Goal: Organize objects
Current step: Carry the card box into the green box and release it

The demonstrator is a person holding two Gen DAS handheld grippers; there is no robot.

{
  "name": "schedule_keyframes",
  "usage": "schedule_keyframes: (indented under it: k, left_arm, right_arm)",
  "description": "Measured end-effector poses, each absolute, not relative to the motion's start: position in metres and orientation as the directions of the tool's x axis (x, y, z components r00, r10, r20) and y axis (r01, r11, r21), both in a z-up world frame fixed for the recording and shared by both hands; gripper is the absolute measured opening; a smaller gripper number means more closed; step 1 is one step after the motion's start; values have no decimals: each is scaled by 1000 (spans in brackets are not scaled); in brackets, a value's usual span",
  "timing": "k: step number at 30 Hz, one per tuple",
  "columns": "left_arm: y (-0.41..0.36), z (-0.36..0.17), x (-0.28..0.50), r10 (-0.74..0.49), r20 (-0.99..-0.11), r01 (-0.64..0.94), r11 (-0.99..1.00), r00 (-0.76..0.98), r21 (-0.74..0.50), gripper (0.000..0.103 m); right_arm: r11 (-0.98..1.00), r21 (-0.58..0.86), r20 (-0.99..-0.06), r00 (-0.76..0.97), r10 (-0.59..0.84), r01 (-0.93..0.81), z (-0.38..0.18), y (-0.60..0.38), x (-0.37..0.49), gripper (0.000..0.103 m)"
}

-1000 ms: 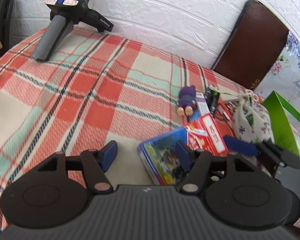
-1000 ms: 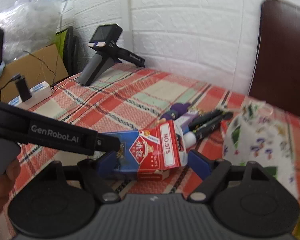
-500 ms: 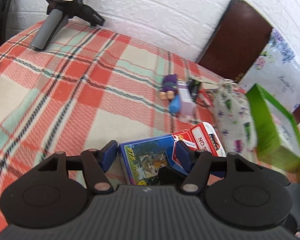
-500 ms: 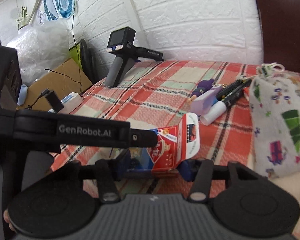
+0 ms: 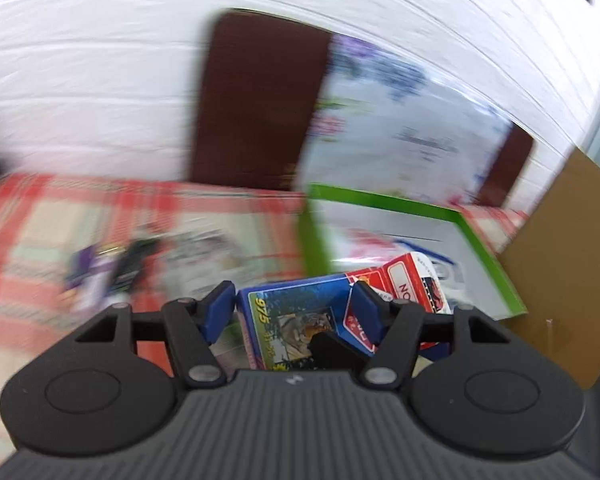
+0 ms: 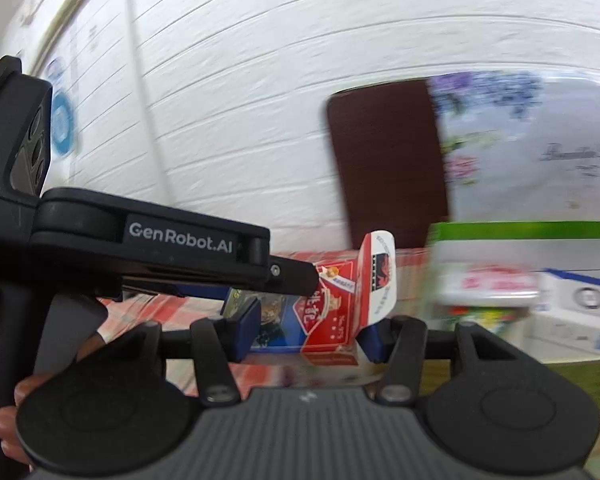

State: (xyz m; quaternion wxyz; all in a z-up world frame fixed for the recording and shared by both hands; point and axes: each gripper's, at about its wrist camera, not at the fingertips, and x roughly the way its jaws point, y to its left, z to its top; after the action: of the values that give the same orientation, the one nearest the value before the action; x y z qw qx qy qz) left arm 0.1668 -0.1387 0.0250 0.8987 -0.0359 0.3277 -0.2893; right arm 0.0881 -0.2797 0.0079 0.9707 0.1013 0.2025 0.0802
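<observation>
Plaid tablecloth (image 5: 32, 216); one green box (image 5: 488, 256); two tools, left (image 5: 292, 312), right (image 6: 308, 328), clamping one card pack (image 5: 300, 320).

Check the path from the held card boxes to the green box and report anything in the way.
Nothing visible blocks it. Both the left gripper and right gripper hold the card boxes in the air, just short of the green box, whose open top faces them.

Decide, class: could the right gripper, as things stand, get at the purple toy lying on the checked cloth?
Probably not yet. The right gripper is shut on the card box, which the left gripper also clamps, and the purple toy lies off to the side.
</observation>
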Motion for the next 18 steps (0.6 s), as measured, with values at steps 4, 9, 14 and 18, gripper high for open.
schedule_keyframes:
  k: [4,9,14,18]
  left_arm:
    - [-206,21,178,-578,-596,585,783,557,-211,66]
    - [-258,1,192,-478,-665,580,811,574,-81,66]
    - [-259,-9,194,-447,-698,556,827,560,-83,66]
    - [-253,-5,181,-450,-689,560,825,568,-78,66]
  right_arm:
    - [963,271,-369,924,101,3,4,-336,85,51]
    - [935,297,-446,894,-45,195,-23,-394,94,65]
    - [919,314,-413,906,-94,238,-29,-415,85,71]
    - [908,348,-393,915,-86,235,-31,-416,76,71]
